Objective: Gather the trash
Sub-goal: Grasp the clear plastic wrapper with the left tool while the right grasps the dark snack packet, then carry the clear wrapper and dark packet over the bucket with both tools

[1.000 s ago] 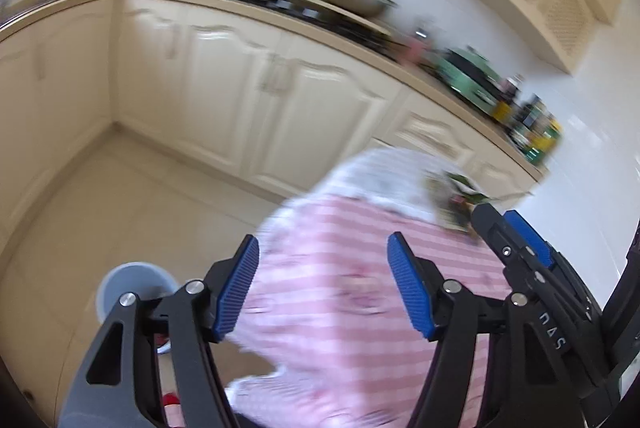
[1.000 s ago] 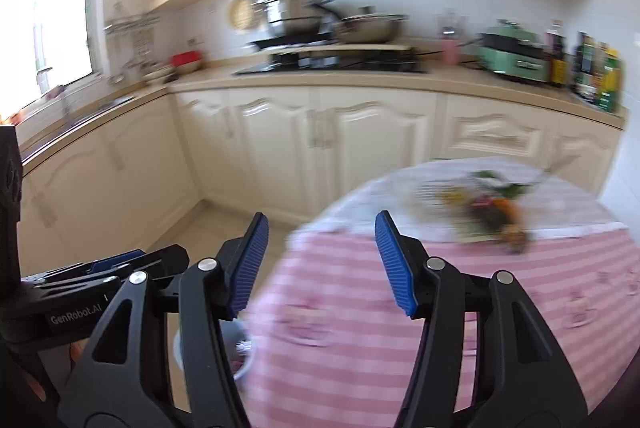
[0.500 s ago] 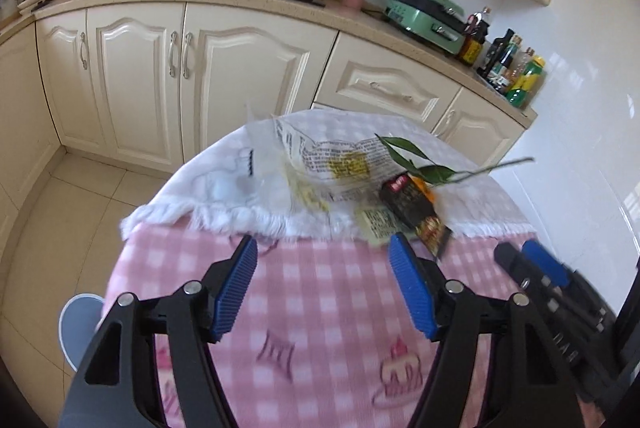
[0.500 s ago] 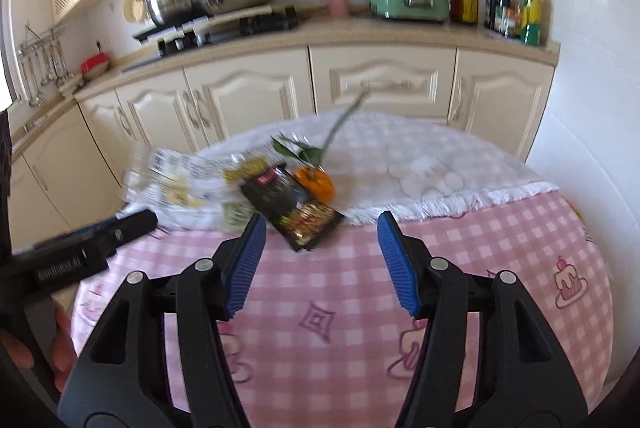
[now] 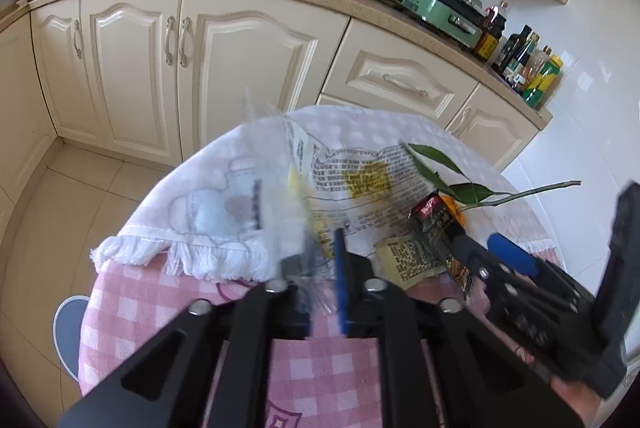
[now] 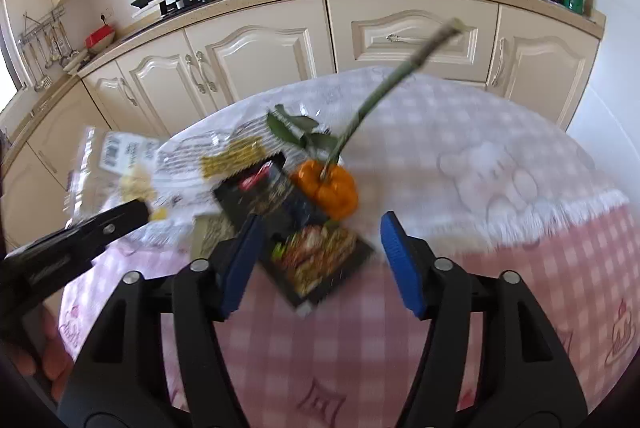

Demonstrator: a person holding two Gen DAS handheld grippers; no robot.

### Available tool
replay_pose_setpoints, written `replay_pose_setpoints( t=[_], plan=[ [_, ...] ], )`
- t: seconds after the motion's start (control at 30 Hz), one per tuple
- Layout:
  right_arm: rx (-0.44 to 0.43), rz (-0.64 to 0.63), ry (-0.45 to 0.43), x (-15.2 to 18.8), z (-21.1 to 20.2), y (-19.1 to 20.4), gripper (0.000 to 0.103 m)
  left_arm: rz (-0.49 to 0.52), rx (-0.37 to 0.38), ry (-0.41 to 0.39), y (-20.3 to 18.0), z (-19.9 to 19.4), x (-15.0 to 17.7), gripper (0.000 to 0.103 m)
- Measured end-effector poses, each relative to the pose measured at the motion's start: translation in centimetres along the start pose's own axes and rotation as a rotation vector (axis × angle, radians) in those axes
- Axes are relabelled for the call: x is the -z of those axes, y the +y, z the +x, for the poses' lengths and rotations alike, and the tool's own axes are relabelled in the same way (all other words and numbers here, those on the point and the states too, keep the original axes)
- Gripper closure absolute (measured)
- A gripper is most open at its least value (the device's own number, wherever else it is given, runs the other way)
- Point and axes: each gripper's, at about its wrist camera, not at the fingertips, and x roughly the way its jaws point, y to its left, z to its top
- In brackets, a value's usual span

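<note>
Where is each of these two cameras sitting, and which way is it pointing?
Left wrist view: rides on the left tongs, looking along them at the clear plastic bag they pinch; the right tongs show too.
Right wrist view: rides on the open right tongs, aimed at the black snack wrapper; the left tongs and some fingers show at left.
Both share the round table, the wrapper, the orange fruit and the counter.

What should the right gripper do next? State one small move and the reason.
Probably lower the right gripper and close it on the black snack packet: its jaws stand open, the packet lies flat on the tablecloth between them, and the left gripper is shut on the clear wrapper.
</note>
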Motion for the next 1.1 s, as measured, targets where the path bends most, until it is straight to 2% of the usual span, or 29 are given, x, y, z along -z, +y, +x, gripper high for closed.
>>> replay_pose_setpoints(
  t=[0.1, 0.2, 0.23, 0.33, 0.47, 0.57, 0.77, 1.1],
  plan=[
    [-0.037, 0.029, 0.047, -0.3, 1.5, -0.6, 0.041, 0.014, 0.012, -0.028, -0.5, -1.0, 0.5, 0.098],
    [-0.072, 0.022, 0.056, -0.3, 1.4, -0.5, 0.041, 0.050, 0.007, -0.060, -1.1, -2.2, 1.2, 0.099],
    [-0.069, 0.007, 0.058, -0.1, 1.4, -0.3, 0.044, 0.060, 0.007, -0.067, -1.3, -2.6, 1.3, 0.099],
    [-0.078, -0.004, 0.070, 0.1, 0.9, -0.1, 0.069, 0.079, 0.015, -0.077, -1.6, -3.6, 1.9, 0.100],
    [-0.054, -0.042, 0.075, 1.0, 0.1, 0.5, 0.084, 0.081, 0.033, -0.092, -1.8, -5.1, 2.8, 0.101],
    [-0.035, -0.070, 0.064, 2.0, -1.0, 1.2, 0.091, 0.084, 0.042, -0.105, -1.7, -6.4, 3.3, 0.101],
    [-0.040, -0.071, 0.011, 3.5, -4.1, 2.5, 0.096, 0.094, 0.064, -0.154, -1.3, -10.0, 4.2, 0.102],
    [-0.100, -0.082, -0.102, 4.1, -10.4, 7.1, 0.098, 0.070, 0.087, -0.251, 1.5, -16.5, 6.3, 0.102]
  ],
)
